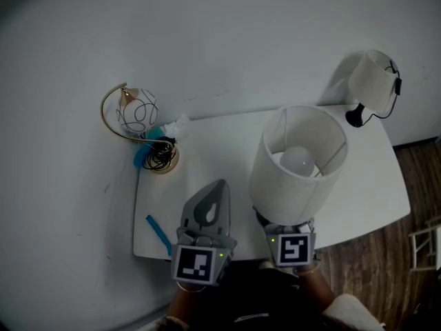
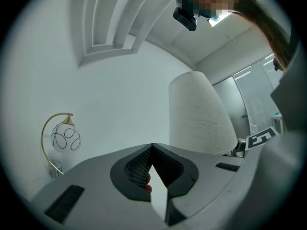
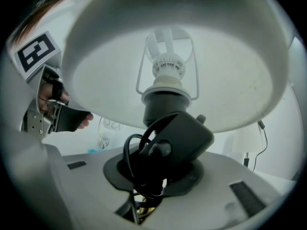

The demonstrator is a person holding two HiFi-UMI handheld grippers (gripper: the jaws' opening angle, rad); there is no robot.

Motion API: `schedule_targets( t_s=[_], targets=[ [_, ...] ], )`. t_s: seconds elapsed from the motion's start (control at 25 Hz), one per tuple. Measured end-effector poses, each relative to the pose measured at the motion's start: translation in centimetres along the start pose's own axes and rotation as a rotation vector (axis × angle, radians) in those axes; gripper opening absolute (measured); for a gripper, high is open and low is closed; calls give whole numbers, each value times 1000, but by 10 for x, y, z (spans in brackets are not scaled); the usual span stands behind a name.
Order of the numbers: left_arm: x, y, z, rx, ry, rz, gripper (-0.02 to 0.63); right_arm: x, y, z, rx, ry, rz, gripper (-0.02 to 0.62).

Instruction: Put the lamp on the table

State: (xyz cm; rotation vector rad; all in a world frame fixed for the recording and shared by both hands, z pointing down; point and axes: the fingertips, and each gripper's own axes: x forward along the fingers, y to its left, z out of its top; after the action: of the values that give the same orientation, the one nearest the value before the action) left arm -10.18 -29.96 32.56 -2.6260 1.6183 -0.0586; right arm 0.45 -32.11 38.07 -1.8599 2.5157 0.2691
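Note:
The lamp has a white drum shade (image 1: 298,165) with a bulb (image 1: 298,161) inside and a black stem and base (image 3: 175,138) wrapped in black cord. My right gripper (image 3: 158,178) is shut on that black base and holds the lamp upright over the front right of the white table (image 1: 220,143). In the head view the shade hides its fingertips, and only its marker cube (image 1: 293,248) shows. The base's underside is hidden, so contact with the table is unclear. My left gripper (image 1: 220,185) lies level just left of the lamp, jaws together and empty, tips meeting (image 2: 152,146).
A gold arc lamp with a glass globe (image 1: 136,114) stands at the table's back left, its cord coiled on the base (image 1: 162,158). A blue strip (image 1: 158,232) lies near the front left edge. Another white-shaded lamp (image 1: 374,81) leans at the back right. Wooden floor (image 1: 406,267) lies to the right.

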Motion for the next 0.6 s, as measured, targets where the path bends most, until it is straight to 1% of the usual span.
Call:
schedule_targets(
  t_s=[0.32, 0.48, 0.6],
  targets=[
    [7, 6, -3, 1, 0, -12, 0, 8, 5, -11, -19, -2, 3, 97],
    [11, 10, -5, -2, 4, -15, 0, 11, 7, -19, -16, 17, 5, 97],
    [13, 11, -7, -3, 6, -16, 0, 14, 7, -21, -13, 0, 7, 97]
  ],
)
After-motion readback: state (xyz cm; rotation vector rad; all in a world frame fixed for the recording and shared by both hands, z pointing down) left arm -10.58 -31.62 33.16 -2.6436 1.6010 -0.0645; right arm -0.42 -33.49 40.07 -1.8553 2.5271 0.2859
